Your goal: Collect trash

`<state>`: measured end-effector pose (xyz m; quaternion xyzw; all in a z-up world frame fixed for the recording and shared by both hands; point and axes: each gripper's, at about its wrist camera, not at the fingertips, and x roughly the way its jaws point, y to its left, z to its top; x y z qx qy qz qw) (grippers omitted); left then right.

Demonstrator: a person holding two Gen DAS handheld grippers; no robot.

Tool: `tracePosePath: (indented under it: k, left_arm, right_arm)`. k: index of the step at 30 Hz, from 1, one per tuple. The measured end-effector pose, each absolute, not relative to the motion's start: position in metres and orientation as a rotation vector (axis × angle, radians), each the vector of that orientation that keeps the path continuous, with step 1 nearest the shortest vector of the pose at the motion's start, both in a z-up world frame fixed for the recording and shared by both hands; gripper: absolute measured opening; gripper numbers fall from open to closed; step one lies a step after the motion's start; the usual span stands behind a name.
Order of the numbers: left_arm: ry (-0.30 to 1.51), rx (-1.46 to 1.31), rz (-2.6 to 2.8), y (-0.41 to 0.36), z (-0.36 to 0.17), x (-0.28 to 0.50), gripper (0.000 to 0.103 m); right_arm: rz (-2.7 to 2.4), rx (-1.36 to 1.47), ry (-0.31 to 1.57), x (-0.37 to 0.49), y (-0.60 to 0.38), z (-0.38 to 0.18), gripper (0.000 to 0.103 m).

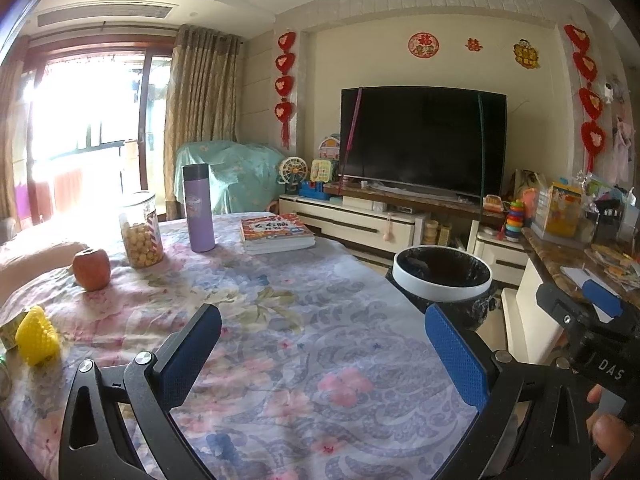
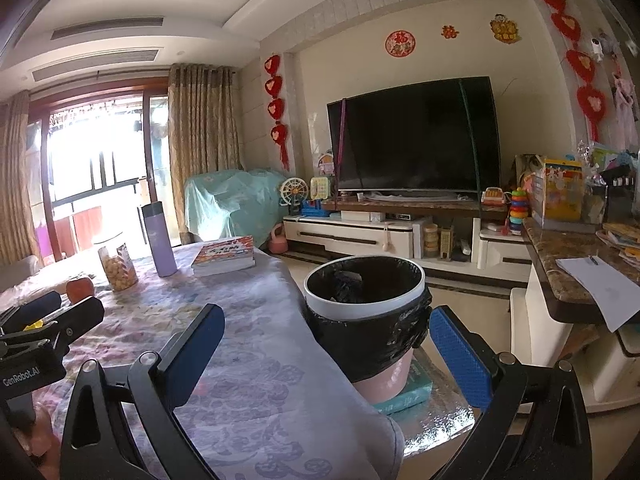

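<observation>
Both the left gripper (image 1: 322,344) and right gripper (image 2: 326,346) hang spread and empty over the desk (image 1: 304,320), where a yellow scrap (image 1: 37,336) lies at the left edge, well apart from the lined bin (image 2: 364,300), so collecting seems unfinished.

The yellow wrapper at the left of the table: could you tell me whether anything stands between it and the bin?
Nothing visible does. The yellow wrapper lies at the table's left side, and bare tablecloth runs across to the bin beyond the right edge. Apple, jar, bottle and books sit farther back.
</observation>
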<state>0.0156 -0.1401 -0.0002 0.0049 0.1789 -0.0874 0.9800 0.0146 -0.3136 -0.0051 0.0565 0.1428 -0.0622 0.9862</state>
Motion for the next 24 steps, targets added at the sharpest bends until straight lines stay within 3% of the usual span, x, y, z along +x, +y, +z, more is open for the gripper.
tracePosePath:
  k: [24]
  left_arm:
    - [0.361,0.007,-0.191,-0.1372,-0.0031,0.0183,0.102]
  right_arm:
    - [-0.121,0.113,0.286,0.0144,-0.3129,-0.0057,0.103]
